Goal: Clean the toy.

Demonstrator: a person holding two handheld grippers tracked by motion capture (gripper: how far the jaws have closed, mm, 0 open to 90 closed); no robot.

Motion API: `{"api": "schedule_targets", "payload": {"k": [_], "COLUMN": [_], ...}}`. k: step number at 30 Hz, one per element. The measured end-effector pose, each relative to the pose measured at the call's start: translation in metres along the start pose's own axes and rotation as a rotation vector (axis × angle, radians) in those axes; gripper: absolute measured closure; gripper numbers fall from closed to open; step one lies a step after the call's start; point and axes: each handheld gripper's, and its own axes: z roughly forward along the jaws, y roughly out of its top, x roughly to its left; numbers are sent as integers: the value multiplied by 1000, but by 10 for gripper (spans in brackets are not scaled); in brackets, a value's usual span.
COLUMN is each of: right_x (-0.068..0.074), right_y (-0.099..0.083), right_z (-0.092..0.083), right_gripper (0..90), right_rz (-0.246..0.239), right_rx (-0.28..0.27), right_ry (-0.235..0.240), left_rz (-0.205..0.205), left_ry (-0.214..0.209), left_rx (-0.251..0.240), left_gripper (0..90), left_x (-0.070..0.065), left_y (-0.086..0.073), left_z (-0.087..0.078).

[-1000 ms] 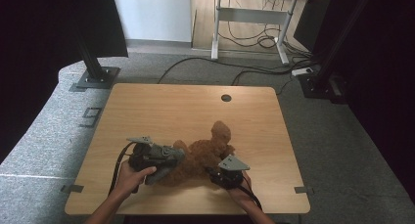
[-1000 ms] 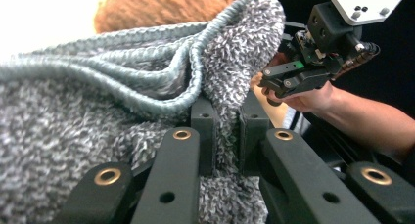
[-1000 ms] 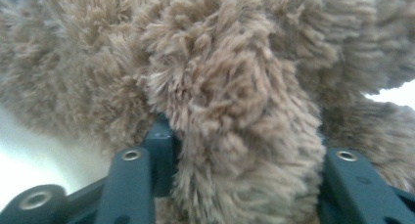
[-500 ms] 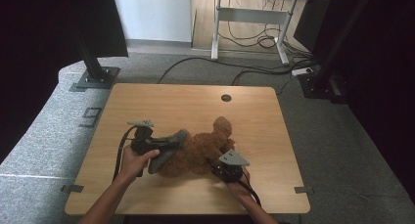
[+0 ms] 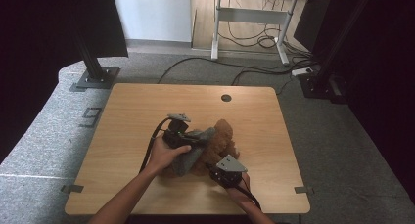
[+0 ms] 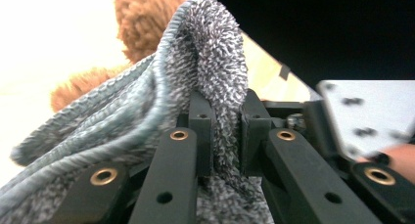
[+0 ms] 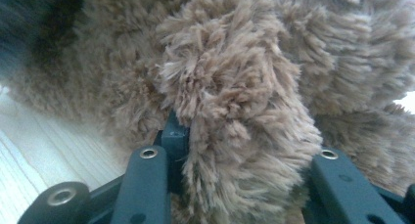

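While the brown plush toy [image 5: 222, 143] lies on the near-centre part of the wooden table [image 5: 137, 111], both grippers are busy with it and with the grey knitted cloth [image 5: 195, 145] draped over its left side. In the high view the left gripper [image 5: 188, 138] sits just left of the toy, held in the person's left hand [image 5: 166, 155], with its jaws pointing right toward the cloth. The left gripper view shows those jaws drawn together on a fold of the grey knitted cloth [image 6: 215, 77], which stands up between the pads and spills down to the left of them; a tuft of the brown plush toy [image 6: 142, 18] shows behind the cloth.

The right gripper [image 5: 215, 168] rests at the near right edge of the toy, its grey three-cornered plate uppermost, with the person's right hand [image 5: 242, 187] behind it toward the near edge of the table. In the right gripper view the jaws stand partly apart with a thick clump of the brown plush toy [image 7: 235, 111] filling the space between them, the fur pressed against the one pad that shows there; the other pad is hidden by fur. These jaws have just been closing in on that clump. Pale wood of the table [image 7: 44, 150] shows at the lower left of that view. A cable [image 5: 148, 150] trails from the left gripper back along the forearm.
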Motion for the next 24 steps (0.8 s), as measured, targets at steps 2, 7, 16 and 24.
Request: {"api": "schedule_targets", "payload": {"k": [2,7,16,24], "right_x": [0,0,1,0], "right_y": [-1,-4,-6,-5], "right_z": [0,-3,-5,-5], "right_gripper": [595,596,597,598], "right_rz": [-3,-34,-30,-8], "right_rx": [6,6,8,10], "right_ry": [0,2,12,17], "left_rz": [0,-37,-125,-32], "left_ry": [16,17,8,-65], "left_rx": [14,12,-61,-66], "left_gripper": [797,802,803,797], "left_x": [1,11,38,10], "left_y": [0,-5,-21,1], "left_z": [5,-4,-35,-22]}}
